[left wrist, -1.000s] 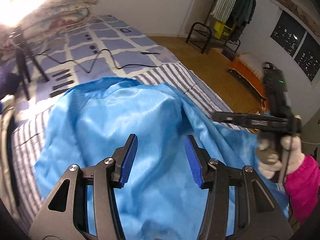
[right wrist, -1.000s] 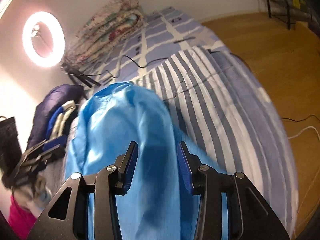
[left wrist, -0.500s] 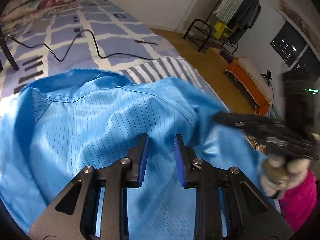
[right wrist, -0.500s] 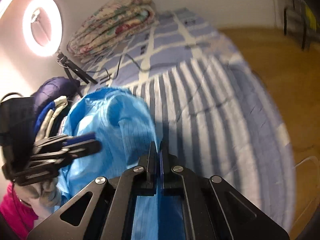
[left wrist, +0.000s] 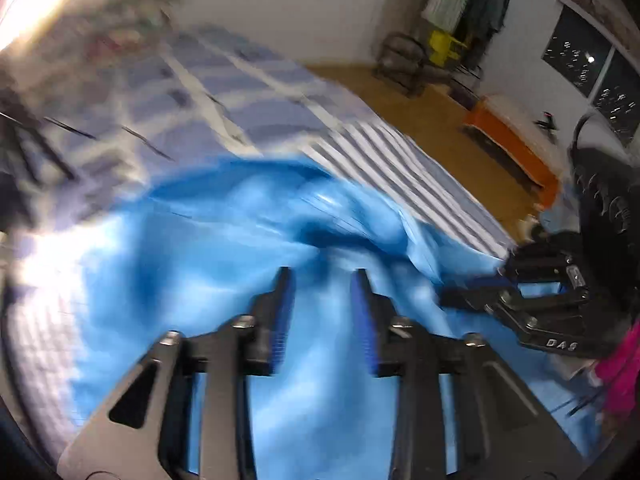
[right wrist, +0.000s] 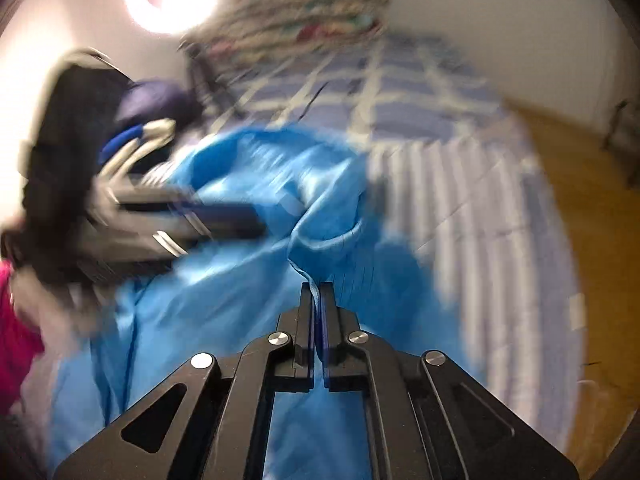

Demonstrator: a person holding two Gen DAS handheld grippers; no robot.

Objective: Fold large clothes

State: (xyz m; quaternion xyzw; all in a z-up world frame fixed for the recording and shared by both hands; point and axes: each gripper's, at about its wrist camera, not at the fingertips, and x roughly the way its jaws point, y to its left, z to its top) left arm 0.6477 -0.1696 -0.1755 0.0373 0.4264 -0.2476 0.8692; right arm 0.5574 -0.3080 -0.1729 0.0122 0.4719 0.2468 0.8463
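The right tool (right wrist: 316, 286) has shut since 1 second ago and now pinches a fold of the blue garment (right wrist: 248, 288). The left tool (left wrist: 320, 276) has just been re-opening and stands spread over the cloth, gripping nothing. That suggests a fold starting. The garment lies on the striped bed (right wrist: 472, 216); beyond the bed, a wood floor (left wrist: 432, 120).

A bed (left wrist: 404, 160) carries everything, its near half under a blue-and-white striped sheet (right wrist: 472, 208) and its far half under a blue checked cover (left wrist: 248, 92). A bright blue garment (left wrist: 224, 248) lies crumpled on the stripes. A folded floral quilt (right wrist: 304, 20), blurred, sits at the bed's far end, and a dark cable (left wrist: 148, 140) trails across the checked cover.
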